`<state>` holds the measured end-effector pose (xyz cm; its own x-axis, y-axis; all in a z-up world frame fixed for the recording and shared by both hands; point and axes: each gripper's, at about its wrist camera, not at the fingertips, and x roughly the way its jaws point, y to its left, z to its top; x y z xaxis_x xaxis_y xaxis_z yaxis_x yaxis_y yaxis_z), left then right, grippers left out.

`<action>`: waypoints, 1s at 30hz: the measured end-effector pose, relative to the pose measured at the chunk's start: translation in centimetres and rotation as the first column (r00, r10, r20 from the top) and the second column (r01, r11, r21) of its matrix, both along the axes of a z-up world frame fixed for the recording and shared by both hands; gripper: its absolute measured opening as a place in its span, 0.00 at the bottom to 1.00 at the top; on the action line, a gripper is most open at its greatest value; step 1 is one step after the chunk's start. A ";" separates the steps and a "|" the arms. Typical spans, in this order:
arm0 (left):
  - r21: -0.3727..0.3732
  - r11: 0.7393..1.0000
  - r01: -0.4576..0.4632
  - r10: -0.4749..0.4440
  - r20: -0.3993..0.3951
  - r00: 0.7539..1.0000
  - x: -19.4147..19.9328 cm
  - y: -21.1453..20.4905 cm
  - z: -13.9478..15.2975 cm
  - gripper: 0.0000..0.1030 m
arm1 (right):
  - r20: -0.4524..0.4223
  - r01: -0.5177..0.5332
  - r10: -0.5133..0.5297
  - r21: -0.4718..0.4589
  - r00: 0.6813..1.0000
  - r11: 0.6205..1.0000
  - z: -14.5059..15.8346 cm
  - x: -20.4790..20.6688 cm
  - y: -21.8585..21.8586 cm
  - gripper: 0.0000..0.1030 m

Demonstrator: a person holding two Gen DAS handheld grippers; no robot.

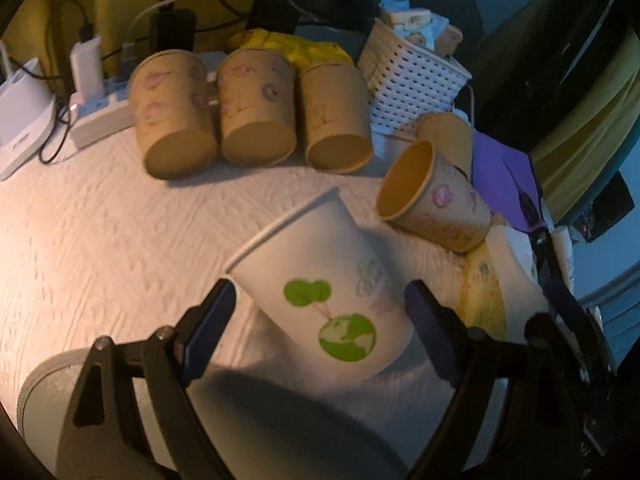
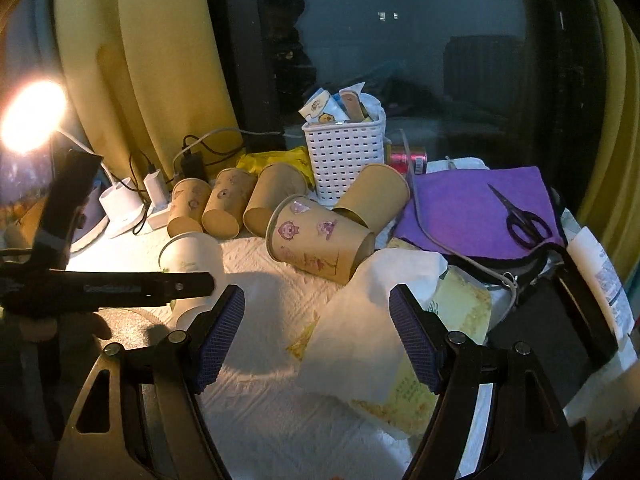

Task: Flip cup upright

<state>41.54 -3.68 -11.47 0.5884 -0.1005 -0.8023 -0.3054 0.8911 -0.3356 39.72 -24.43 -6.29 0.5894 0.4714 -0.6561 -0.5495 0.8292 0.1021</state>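
The left gripper (image 1: 318,312) has its fingers spread wide on either side of the white paper cup (image 1: 320,280), which lies tilted on the desk (image 1: 100,220), rim to the far left, neither pad visibly touching it. The right gripper (image 2: 316,336) is also wide open and holds nothing, over a white tissue (image 2: 360,320). Three brown paper cups (image 1: 252,108) lie in a far row, near a white basket (image 1: 416,80).
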 end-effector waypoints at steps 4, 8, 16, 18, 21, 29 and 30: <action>-0.037 0.999 0.029 -0.030 -0.030 0.999 1.2 -0.7 -0.7 0.85 | -0.003 0.017 -0.017 0.005 1.000 1.000 0.0 0.3 -0.5 0.76; -0.012 0.999 0.053 -0.053 -0.027 0.998 1.7 -1.5 -1.0 0.78 | 0.004 0.038 -0.038 0.008 0.999 0.999 0.2 0.4 -1.1 0.76; -0.010 0.996 0.088 -0.088 -0.016 0.996 1.4 -1.8 -0.8 0.62 | 0.008 0.063 -0.063 -0.004 0.998 0.998 0.7 0.0 -1.8 0.76; -0.007 0.995 0.095 -0.095 -0.007 0.995 0.7 -1.7 -0.4 0.62 | 0.008 0.069 -0.069 -0.004 0.998 0.998 0.9 -0.2 -1.9 0.76; 0.026 0.993 0.116 -0.117 0.022 0.993 -0.7 -1.9 0.5 0.62 | 0.008 0.080 -0.080 -0.002 0.997 0.997 1.2 -0.8 -2.0 0.76; 0.106 0.981 0.160 -0.169 0.084 0.982 -5.8 -2.3 2.8 0.62 | 0.013 0.080 -0.080 -0.001 0.997 0.997 2.6 -3.6 -1.2 0.76; 0.123 0.979 0.160 -0.172 0.094 0.981 -6.6 -2.3 3.1 0.62 | 0.015 0.079 -0.079 -0.002 0.997 0.997 2.9 -4.1 -1.0 0.76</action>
<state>34.92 -6.02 -8.33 0.6515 -0.1156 -0.7498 -0.1185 0.9607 -0.2511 35.66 -25.42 -3.43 0.6345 0.4214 -0.6479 -0.4836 0.8704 0.0925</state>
